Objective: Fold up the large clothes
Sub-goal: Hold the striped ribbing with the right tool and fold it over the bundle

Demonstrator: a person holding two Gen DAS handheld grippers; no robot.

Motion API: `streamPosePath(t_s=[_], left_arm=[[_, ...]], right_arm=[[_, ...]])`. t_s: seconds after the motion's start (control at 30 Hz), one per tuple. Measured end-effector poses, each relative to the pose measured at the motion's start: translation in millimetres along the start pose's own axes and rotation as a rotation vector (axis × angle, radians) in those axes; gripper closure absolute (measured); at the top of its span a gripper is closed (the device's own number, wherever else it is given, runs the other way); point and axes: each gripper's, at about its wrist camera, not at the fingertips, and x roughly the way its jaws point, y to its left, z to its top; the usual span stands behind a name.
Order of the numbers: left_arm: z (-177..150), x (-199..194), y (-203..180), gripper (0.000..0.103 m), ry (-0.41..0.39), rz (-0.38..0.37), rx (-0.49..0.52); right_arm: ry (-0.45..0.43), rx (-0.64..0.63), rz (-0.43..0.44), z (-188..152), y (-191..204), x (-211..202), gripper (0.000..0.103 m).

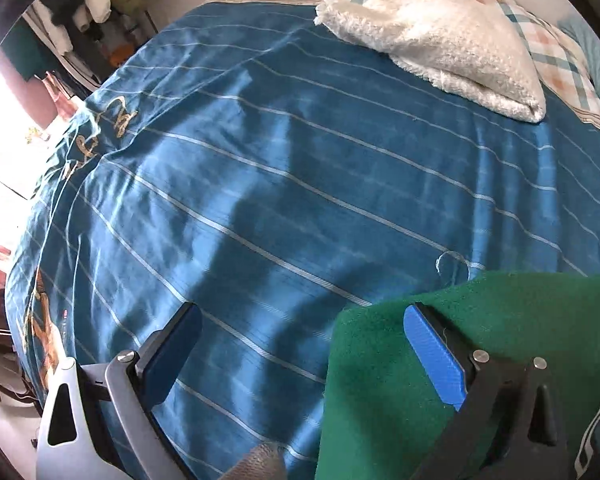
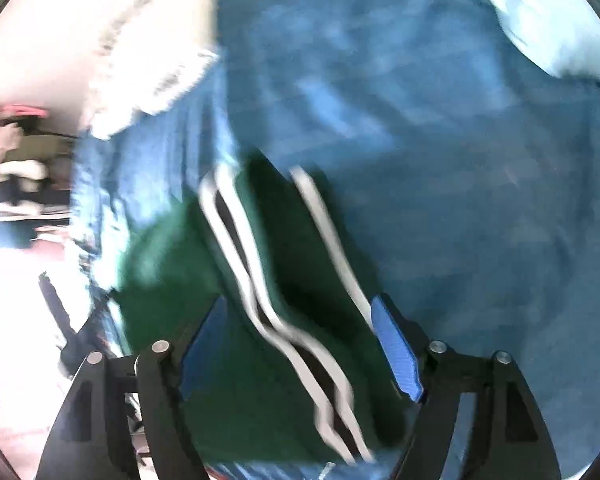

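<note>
Our left tool (image 1: 300,344) stands with its pads well apart and nothing between them: one pad hangs over the bare bedspread (image 1: 260,168) at the lower left of the left wrist view, the other over the green garment (image 1: 380,380) at the lower right. We judge that it is clear of the cloth, free for a next hold.

Our right tool (image 2: 296,344) is also spread wide. The right wrist view is smeared by motion, but the green garment (image 2: 228,360) with its white stripes (image 2: 260,280) runs up the middle of the frame between the two pads, and neither pad looks to press on it. So we read it as let go, or not yet taken; the blur keeps us from saying whether a pad brushes the cloth.

The garment lies on the bed, on top of the blue striped bedspread, at the lower right of the left wrist view. Its edge there looks straight and its face flat, which suits a fold in progress; how many folds are done we cannot tell.

A white fleecy bundle (image 1: 440,40) sits folded at the upper right, near a checked sheet (image 1: 556,52), well apart from the green piece. We take it as set aside out of the working space.

No box, basket or drawer shows in either view. A dim rack of hanging clothes (image 1: 88,4) fills the upper left corner.
</note>
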Motion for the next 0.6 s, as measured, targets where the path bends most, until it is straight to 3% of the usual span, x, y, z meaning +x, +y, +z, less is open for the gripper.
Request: streamPosePath(t_s=[0.07,0.1,0.13,0.17,0.2,0.27,0.33,0.4,0.47,0.53,0.6], left_arm=[[0.0,2.1,-1.1,0.000,0.003,-0.005,-0.003],[-0.1,1.1,-3.8,0.000,0.005,-0.003,-0.007],[0.3,1.5,-3.4,0.000,0.009,-0.002,-0.012],[0.8,2.0,-3.7,0.000,0.010,-0.002,-0.013],[0.8,0.5,-5.0,0.000,0.008,0.002,-0.014],[0.9,-0.2,-4.6,0.000,0.007,0.001,-0.016],[1.1,0.1,-3.9,0.000,0.009,0.001,-0.017],[-0.4,-2.8,-3.8,0.000,0.003,0.008,-0.016],[-2.6,-12.5,-1.8,0.000,-0.006,0.038,-0.014],[-6.6,-27.4,3.3,0.000,-0.025,0.043,-0.017],[-15.7,-52.2,12.3,0.000,-0.066,0.061,-0.030]], right_arm=[[0.074,0.013,0.082,21.4,1.8,33.1,0.026],[0.122,0.030,0.097,24.4,-4.6,46.4,0.032],[0.144,0.039,0.132,29.0,-5.5,60.5,0.048],[0.159,0.034,0.148,33.9,-3.2,68.4,0.100],[0.136,0.020,0.132,38.0,2.5,66.2,0.100],[0.009,0.028,0.124,46.3,8.8,42.4,0.101],[-0.037,0.060,0.063,49.5,1.8,35.3,0.101],[0.033,0.090,0.025,54.5,-10.5,52.5,0.101],[0.131,0.062,0.044,51.2,-13.4,67.0,0.100],[0.155,0.059,0.058,45.4,-17.0,52.3,0.087],[0.122,0.045,0.037,34.1,-24.7,17.9,0.052]])
